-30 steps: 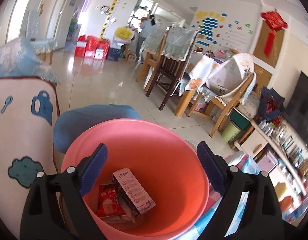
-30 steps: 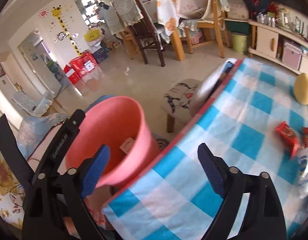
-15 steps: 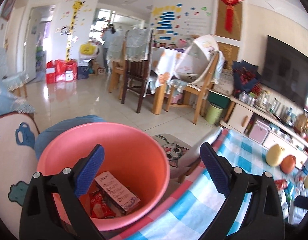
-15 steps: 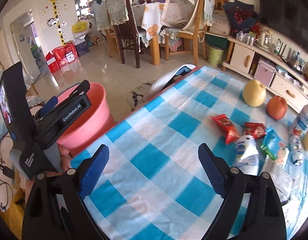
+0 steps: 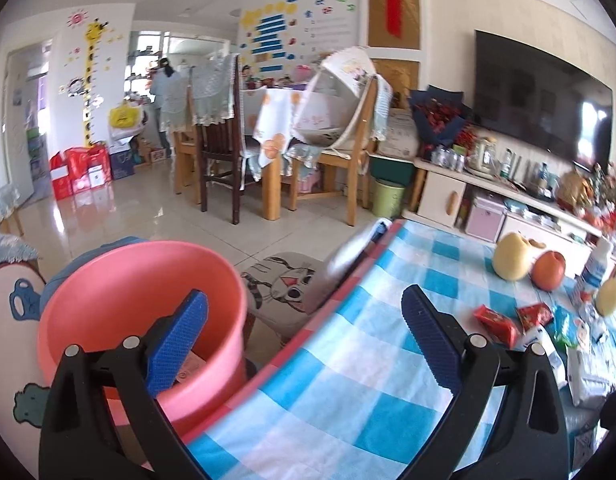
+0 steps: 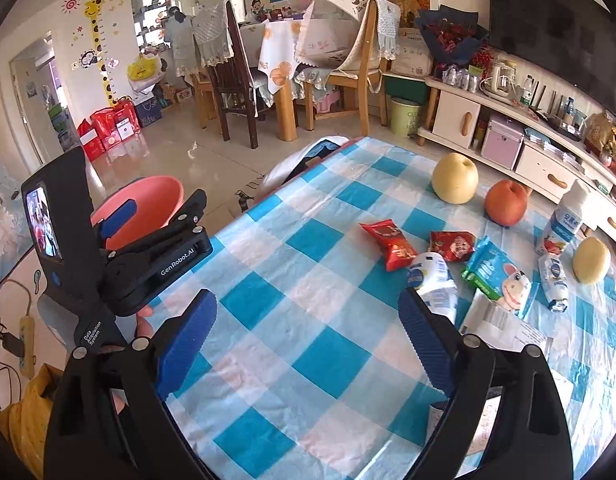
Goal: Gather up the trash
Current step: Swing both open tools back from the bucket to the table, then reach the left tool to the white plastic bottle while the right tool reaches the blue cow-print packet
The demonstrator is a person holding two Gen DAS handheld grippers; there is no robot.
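The left gripper (image 5: 303,332) has its blue pads spread wide with nothing between them; it hangs over the near edge of the table (image 5: 348,380), which wears a blue-and-white checked cloth. Its left finger (image 5: 175,344) is seen in front of the pink bucket (image 5: 119,284), which stands on the floor just beside the table. A bit of printed packaging is visible inside the bucket (most of it is hidden behind the finger).

The right gripper (image 6: 308,344) is also wide apart and empty, and it points down at the bare checked cloth. In its view the left gripper appears at the left edge of the table, in front of the bucket, with part of a hand (image 6: 143,320) under it.

The trash lies on the far right part of the table: a red snack wrapper (image 6: 392,244), a second red wrapper (image 6: 452,244), a crushed white bottle (image 6: 432,280), a green-and-blue packet (image 6: 496,276), and some white paper (image 6: 504,324). Among these things there are also a yellow pear (image 6: 455,178), a red apple (image 6: 506,202), another yellow fruit (image 6: 592,260) and a standing milk bottle (image 6: 564,220). Neither gripper touches any of them.
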